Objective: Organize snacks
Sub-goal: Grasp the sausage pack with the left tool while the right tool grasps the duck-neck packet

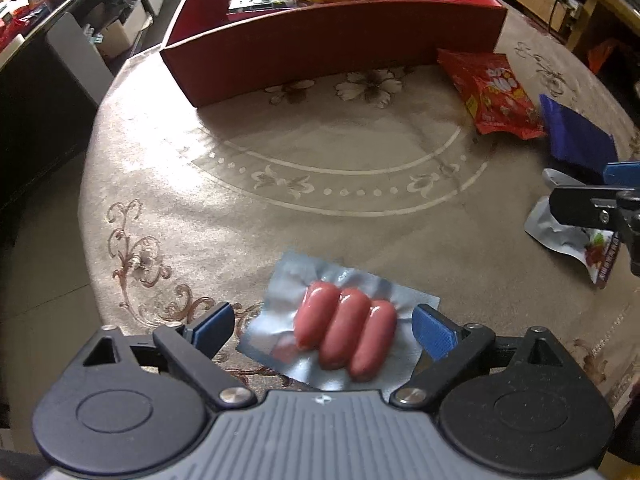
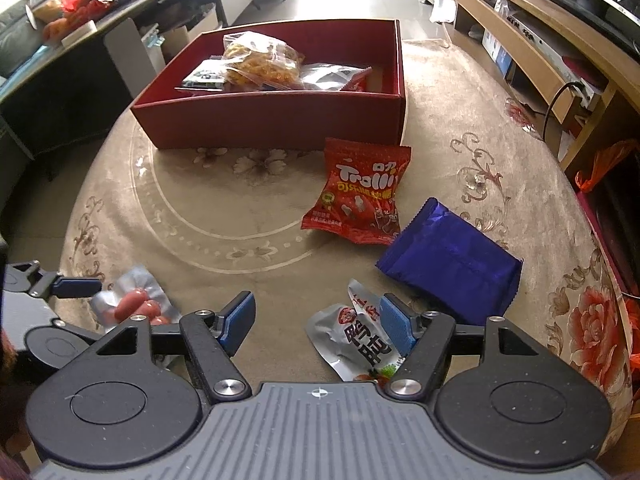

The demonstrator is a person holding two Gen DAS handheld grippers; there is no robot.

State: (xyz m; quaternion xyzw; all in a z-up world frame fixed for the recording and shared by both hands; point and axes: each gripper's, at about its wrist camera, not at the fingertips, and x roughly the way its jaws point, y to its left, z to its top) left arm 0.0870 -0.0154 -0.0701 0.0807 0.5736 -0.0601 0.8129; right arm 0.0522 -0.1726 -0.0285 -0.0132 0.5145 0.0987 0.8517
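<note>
Left wrist: left gripper (image 1: 323, 330) fingers wide, straddling sausage pack (image 1: 344, 336), not gripping.

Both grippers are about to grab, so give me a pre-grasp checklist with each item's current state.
1. Left gripper open around the sausage pack: ok, the pads stand clear on both sides.
2. Right gripper open over the silver pouch: ok, though the pouch lies toward the right pad, not centred.
3. Sausage pack lies flat, nothing on it: ok.
4. Red box has free room: ok, bare floor shows at its right end.
5. Path to the box clear: the left side is ok; on the right the Trolli bag lies between.
6. Grippers apart from each other: ok.
</note>
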